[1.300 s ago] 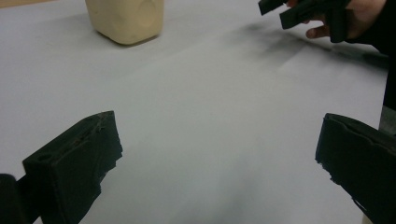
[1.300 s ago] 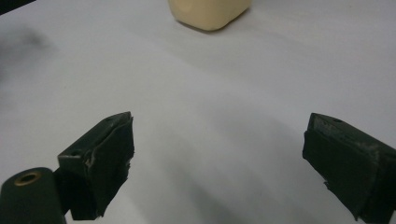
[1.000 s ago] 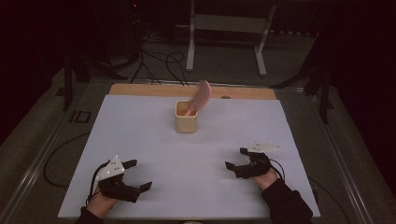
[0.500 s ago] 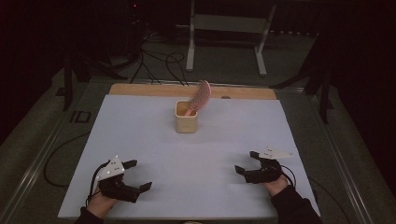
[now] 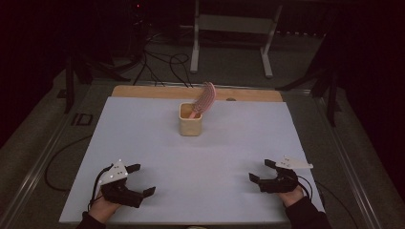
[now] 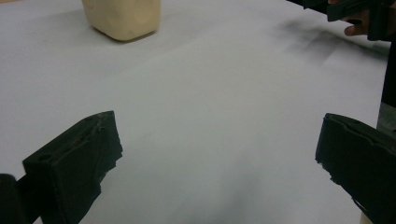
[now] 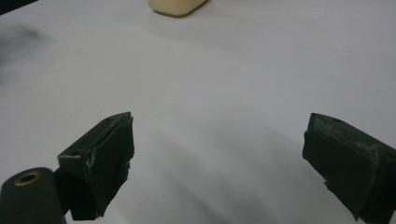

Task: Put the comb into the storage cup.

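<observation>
Pink hairbrush is leaning in the beige cup near the tabletop's far edge. Left claw and right claw are resting released near the front corners. Nudging the cup risks tipping it.

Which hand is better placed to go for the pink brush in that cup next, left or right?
Roughly even, slightly left. The cup with the pink brush stands far, a little left of centre. The left gripper and right gripper both rest open near the front edge; the left sits a bit closer sideways.
</observation>
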### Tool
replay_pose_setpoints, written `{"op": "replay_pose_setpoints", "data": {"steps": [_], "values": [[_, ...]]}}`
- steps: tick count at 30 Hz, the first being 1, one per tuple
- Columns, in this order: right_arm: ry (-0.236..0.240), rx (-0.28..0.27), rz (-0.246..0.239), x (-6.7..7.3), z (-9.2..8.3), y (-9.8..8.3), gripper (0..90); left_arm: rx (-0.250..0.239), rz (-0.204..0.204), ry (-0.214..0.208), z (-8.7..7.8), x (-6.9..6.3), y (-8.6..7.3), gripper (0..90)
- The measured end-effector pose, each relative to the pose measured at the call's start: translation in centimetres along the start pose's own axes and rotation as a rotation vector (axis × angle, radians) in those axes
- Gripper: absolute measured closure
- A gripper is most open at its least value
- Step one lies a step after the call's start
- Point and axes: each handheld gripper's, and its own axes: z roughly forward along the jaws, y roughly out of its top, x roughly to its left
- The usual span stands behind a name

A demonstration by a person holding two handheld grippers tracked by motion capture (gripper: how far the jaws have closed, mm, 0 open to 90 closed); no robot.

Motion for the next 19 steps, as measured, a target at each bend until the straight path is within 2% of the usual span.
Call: {"op": "replay_pose_setpoints", "data": {"steps": [2,5,11,19], "values": [[0.002,-0.013,0.011,-0.22,-0.13,-0.06,9.2,0.003,0.002,0.000,0.08,-0.08,0.02,0.4],[-0.016,-0.017,-0.003,-0.27,0.16,-0.04,9.2,0.007,0.009,-0.001,0.17,-0.12,0.05,0.4],[-0.019,0.003,-0.046,0.26,0.80,-0.03,9.2,0.010,0.004,0.001,0.20,-0.06,0.00,0.4],[-0.035,0.012,-0.066,0.53,0.82,0.05,9.2,0.009,0.007,0.001,0.16,-0.11,0.01,0.4]]}}
